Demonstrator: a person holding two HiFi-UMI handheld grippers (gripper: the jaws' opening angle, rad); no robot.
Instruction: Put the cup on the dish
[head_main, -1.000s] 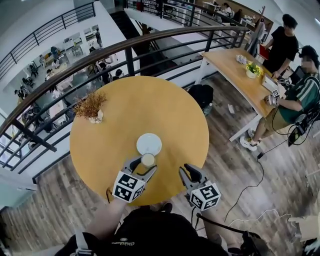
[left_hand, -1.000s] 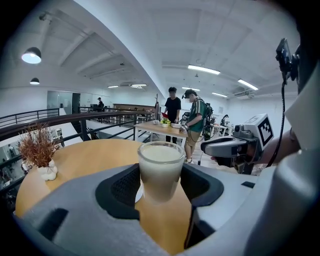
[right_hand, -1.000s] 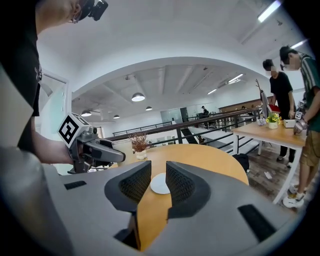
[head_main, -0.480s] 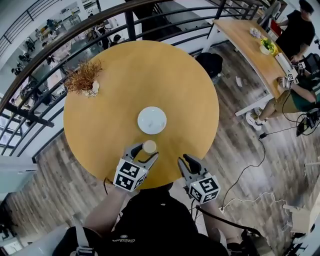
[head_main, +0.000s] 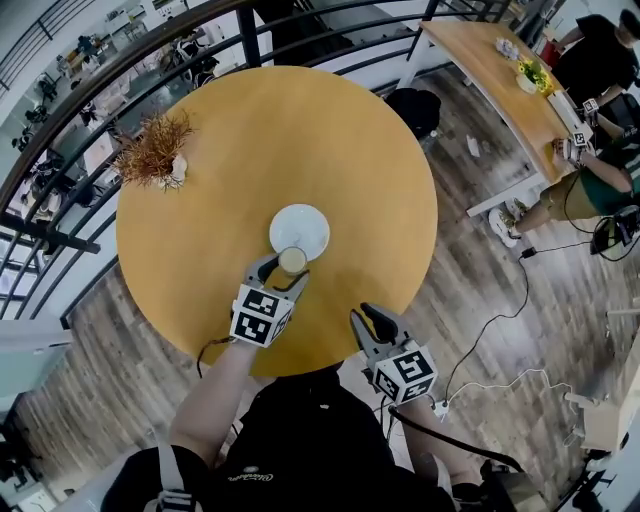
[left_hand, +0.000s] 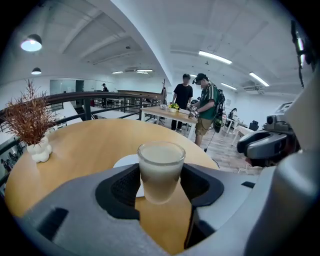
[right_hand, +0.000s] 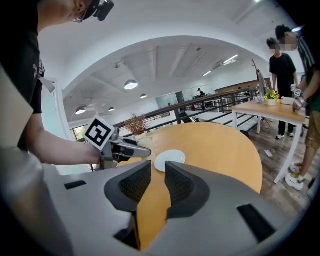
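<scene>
— Where is the dish (head_main: 299, 230)?
— Near the middle of the round bench (head_main: 200, 200), slightly toward the person.
— And the cup (head_main: 293, 260)?
— At the dish's near rim, between the jaws of the left gripper (head_main: 285, 268).
— The rest?
— Right gripper (head_main: 365, 318): further right, at the bench's near edge, apart from both. Plant (head_main: 155, 152): far left on the bench. Second bench (head_main: 490, 70): beyond, to the right.
</scene>
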